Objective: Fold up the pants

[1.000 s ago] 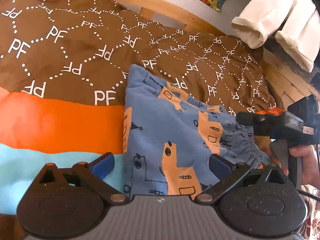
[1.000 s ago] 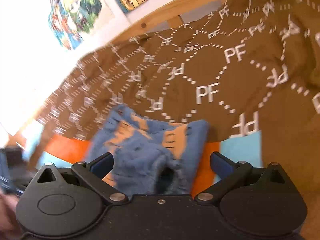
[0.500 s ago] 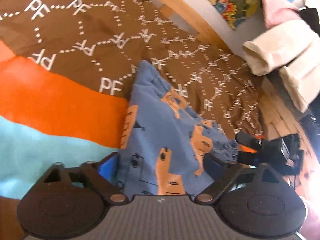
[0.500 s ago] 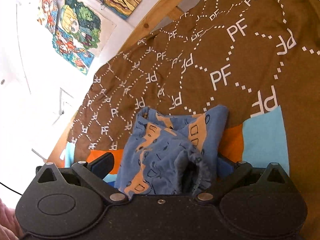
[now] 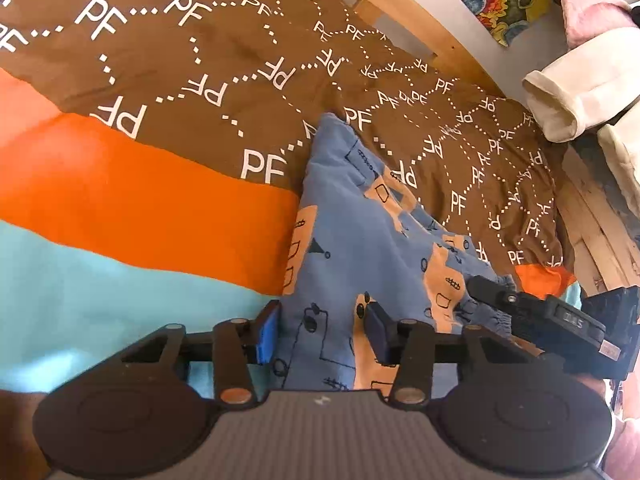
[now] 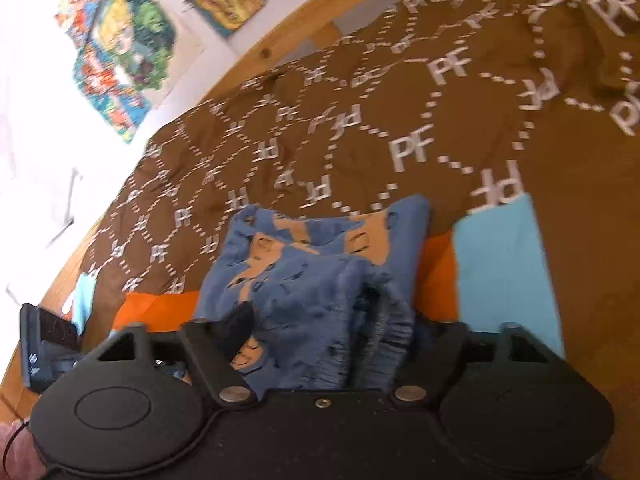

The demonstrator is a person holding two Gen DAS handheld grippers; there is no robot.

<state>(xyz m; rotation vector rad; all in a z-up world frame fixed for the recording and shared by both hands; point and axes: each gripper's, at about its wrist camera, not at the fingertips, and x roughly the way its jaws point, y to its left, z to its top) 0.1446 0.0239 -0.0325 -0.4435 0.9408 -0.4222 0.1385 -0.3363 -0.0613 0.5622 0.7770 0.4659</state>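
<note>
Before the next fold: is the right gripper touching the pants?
Touching. The right wrist view shows the right gripper with the bunched blue pants filling the space between its fingers, fabric pressed against both.

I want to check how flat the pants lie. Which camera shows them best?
The left wrist view: the blue pants stretch out sharp along the bedspread, edges and far corner visible. The right wrist view is blurred and shows only the bunched waistband end, partly hidden by the right hand-held gripper.
</note>
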